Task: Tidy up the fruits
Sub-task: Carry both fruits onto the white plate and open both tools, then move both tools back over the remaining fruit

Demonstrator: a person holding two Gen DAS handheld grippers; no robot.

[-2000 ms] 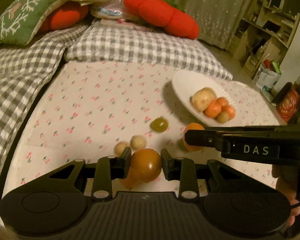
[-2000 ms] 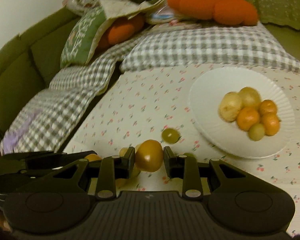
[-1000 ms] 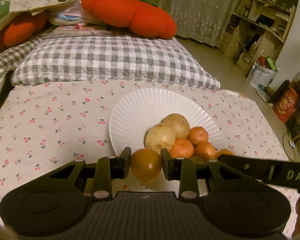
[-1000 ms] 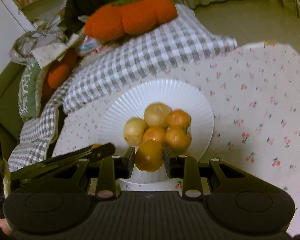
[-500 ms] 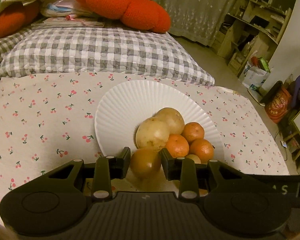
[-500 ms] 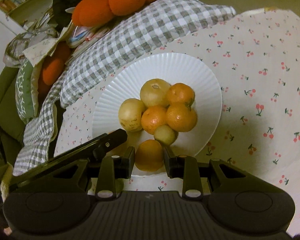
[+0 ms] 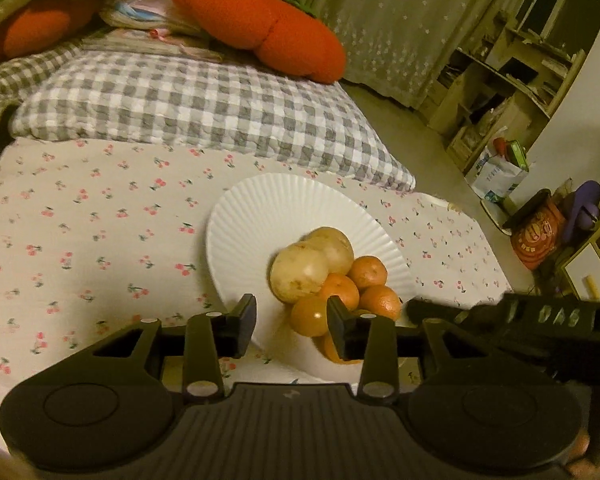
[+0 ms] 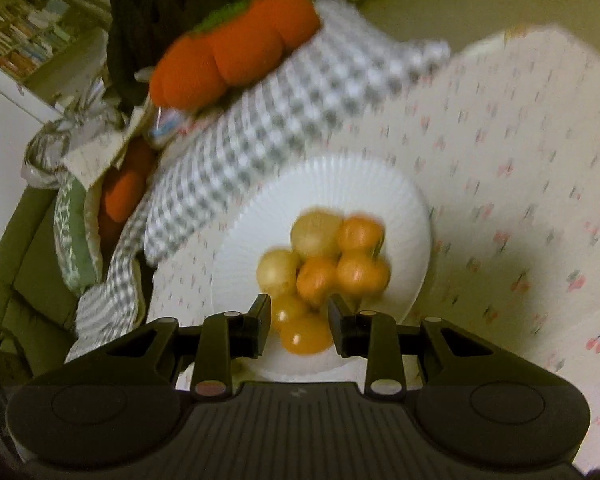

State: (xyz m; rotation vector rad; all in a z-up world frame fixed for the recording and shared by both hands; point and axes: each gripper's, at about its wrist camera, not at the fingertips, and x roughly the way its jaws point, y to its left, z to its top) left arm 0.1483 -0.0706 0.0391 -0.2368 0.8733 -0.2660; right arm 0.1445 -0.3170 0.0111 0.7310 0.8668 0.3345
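Note:
A white ribbed plate [image 7: 260,216] lies on the cherry-print cloth and holds a pile of several fruits: two pale yellow ones [image 7: 300,270] and small oranges [image 7: 367,271]. My left gripper [image 7: 291,322] is open just above the plate's near edge. An orange-brown fruit [image 7: 310,316] rests on the plate against its right finger. My right gripper [image 8: 299,326] is open too, over the same plate [image 8: 320,184]. A glossy orange fruit [image 8: 305,334] lies on the plate between its fingers. The right gripper's body [image 7: 540,320] shows at the right of the left wrist view.
A grey checked pillow [image 7: 188,112] lies behind the plate, with an orange plush cushion [image 7: 260,20] on it. The cloth [image 7: 80,232] stretches left of the plate. Shelves and bags [image 7: 500,168] stand on the floor at the right.
Both grippers moved from the loose fruits to the plate, each carrying a fruit. Both have now opened, and the two fruits lie on the plate's near side.

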